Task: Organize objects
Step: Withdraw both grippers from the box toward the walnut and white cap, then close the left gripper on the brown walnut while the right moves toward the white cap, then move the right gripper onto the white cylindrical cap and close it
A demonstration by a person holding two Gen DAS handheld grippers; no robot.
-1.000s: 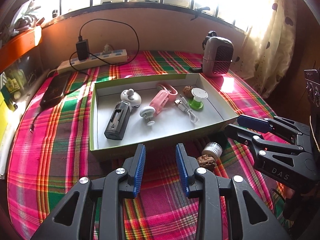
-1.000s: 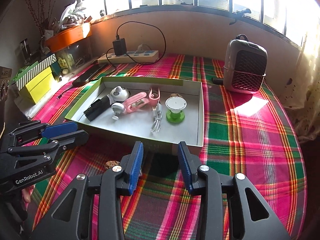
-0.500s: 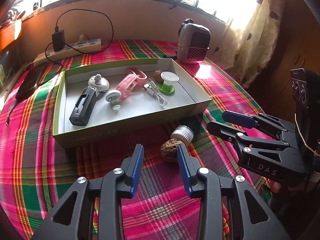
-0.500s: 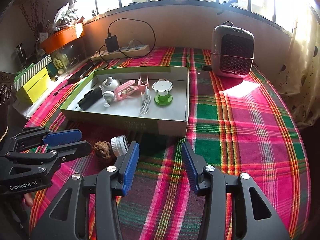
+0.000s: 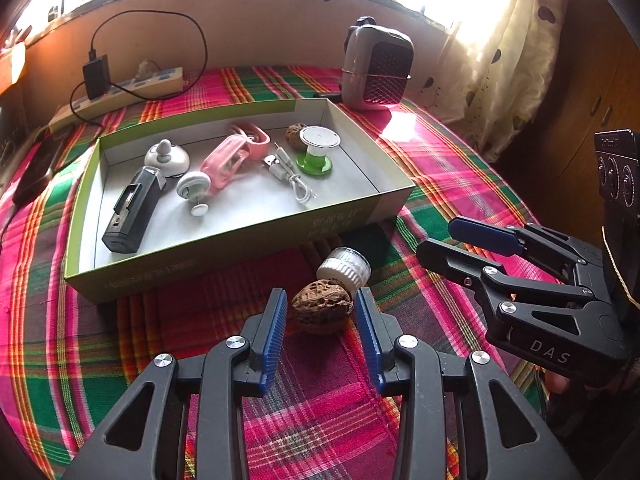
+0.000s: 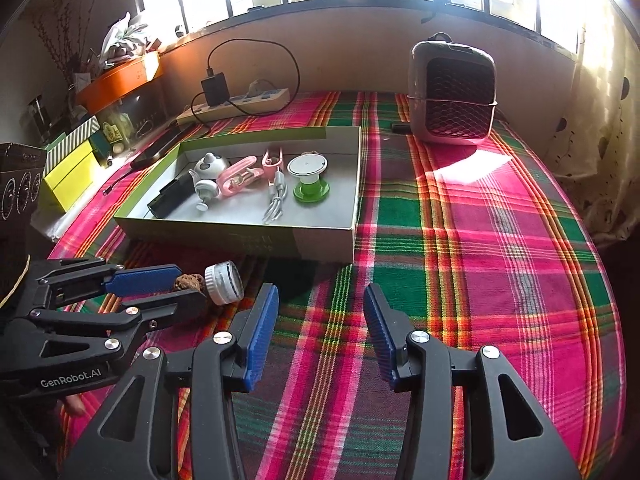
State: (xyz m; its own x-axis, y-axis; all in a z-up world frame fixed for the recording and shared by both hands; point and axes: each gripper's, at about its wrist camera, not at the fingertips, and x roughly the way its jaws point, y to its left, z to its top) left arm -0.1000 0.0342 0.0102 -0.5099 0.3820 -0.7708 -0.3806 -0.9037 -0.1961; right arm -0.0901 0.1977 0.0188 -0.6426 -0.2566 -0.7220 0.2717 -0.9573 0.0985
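Note:
A brown walnut (image 5: 322,312) lies on the plaid cloth in front of the green box (image 5: 240,248). My left gripper (image 5: 322,316) is open with one finger on each side of the walnut, not closed on it. A small white jar (image 5: 344,268) lies just behind the walnut, touching it. My right gripper (image 6: 318,320) is open and empty over the cloth to the right of the jar (image 6: 224,283). The box (image 6: 248,236) holds a black device (image 5: 132,208), a pink clip (image 5: 230,160), a white cable, a green-based spool (image 5: 318,152) and another walnut.
A grey heater (image 5: 376,68) stands behind the box at the right. A power strip (image 5: 120,92) with a charger lies along the back wall. A phone lies at the left edge. Yellow boxes (image 6: 70,176) stand off the table's left side.
My left gripper has moved right and forward until its fingers straddle the walnut. My right gripper has shifted right, away from the jar. Both stayed open.

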